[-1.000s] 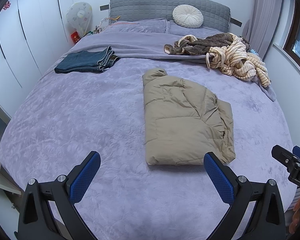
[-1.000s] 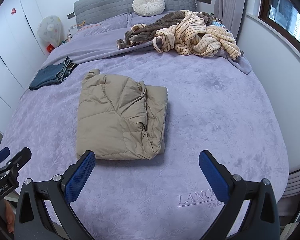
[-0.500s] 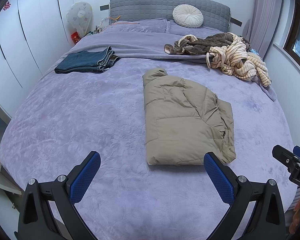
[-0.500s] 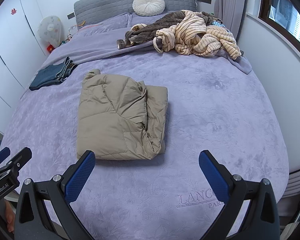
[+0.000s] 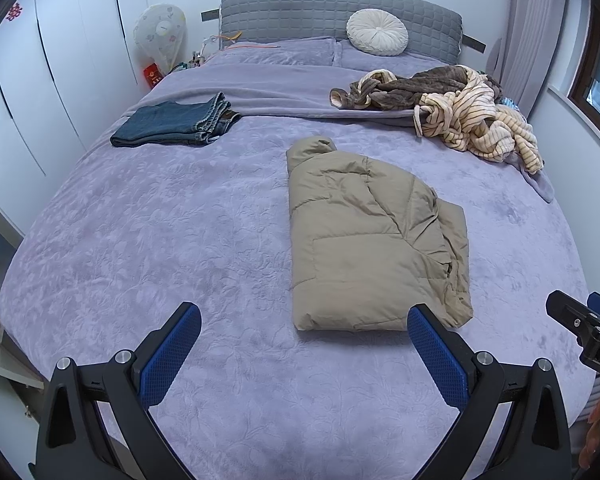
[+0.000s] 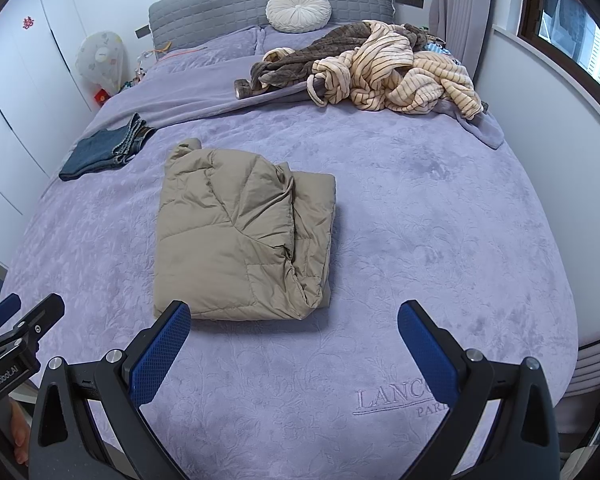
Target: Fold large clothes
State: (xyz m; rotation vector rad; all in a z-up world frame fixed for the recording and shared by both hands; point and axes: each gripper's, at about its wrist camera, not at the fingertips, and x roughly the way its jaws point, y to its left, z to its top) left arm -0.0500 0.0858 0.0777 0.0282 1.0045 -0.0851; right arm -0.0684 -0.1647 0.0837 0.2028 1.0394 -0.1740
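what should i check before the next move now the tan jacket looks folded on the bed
1. Left hand-held gripper empty and open: ok, its fingers are spread wide with nothing between them.
2. Right hand-held gripper empty and open: ok, same state.
3. Tan jacket folded into a compact bundle: ok, though its right edge looks bunched rather than flat.
4. Jacket free of both grippers: ok, neither touches it.
5. Folded jeans lie apart from the jacket: ok, at the far left of the bed.
6. More clothes left to fold: not ok, the striped and brown pile near the headboard is unfolded.
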